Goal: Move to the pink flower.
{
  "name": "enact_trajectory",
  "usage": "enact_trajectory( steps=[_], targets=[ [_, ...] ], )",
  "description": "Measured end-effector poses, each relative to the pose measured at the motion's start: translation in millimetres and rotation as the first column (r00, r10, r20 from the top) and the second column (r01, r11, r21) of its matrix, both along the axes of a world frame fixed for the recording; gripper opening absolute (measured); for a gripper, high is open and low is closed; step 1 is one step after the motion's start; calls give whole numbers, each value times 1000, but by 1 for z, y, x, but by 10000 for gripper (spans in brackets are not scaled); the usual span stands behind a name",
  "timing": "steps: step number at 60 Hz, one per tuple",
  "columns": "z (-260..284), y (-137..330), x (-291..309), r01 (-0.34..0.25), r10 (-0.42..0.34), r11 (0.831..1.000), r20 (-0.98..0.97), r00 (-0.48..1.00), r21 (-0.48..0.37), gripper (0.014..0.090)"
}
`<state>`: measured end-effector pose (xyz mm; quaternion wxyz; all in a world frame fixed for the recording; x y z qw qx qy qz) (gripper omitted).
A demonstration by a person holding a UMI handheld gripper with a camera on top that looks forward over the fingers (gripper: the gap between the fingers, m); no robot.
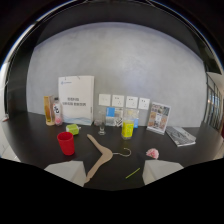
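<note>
A small, ruffled pink flower [152,153] of soft petals lies on its side on the dark bench; it rests alone, just ahead of the right-hand finger, beyond its tip.

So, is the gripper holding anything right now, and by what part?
Nothing is held. The gripper is open, and only the hanger on the table lies between its fingers. The pink flower lies ahead, untouched.

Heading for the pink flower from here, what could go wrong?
1. The wooden hanger lies just ahead of the open fingers, between them; a low approach may snag or push it.
2. The pink flower is small and light, near the right finger; contact could knock it off toward the table edge.
3. A green stem lies close by and may be dragged.
</note>
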<state>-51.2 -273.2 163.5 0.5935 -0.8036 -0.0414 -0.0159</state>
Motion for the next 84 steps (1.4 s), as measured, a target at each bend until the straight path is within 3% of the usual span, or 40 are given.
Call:
enact_trajectory(
  steps=[13,22,34,48,67,84],
  targets=[
    [-14,-18,-16,7,-7,1000,13,1000,-25,853],
    [-44,-38,-13,23,-22,995,11,1000,-98,852],
    [-81,-43,37,99,-93,979,40,995,-179,849],
    [-107,-4,108,157,-145,962,68,987,-222,847],
    [-124,88,158,105,-93,964,60,994,-243,854],
    [-140,110,172,90,-77,957,59,995,-276,854]
  ],
)
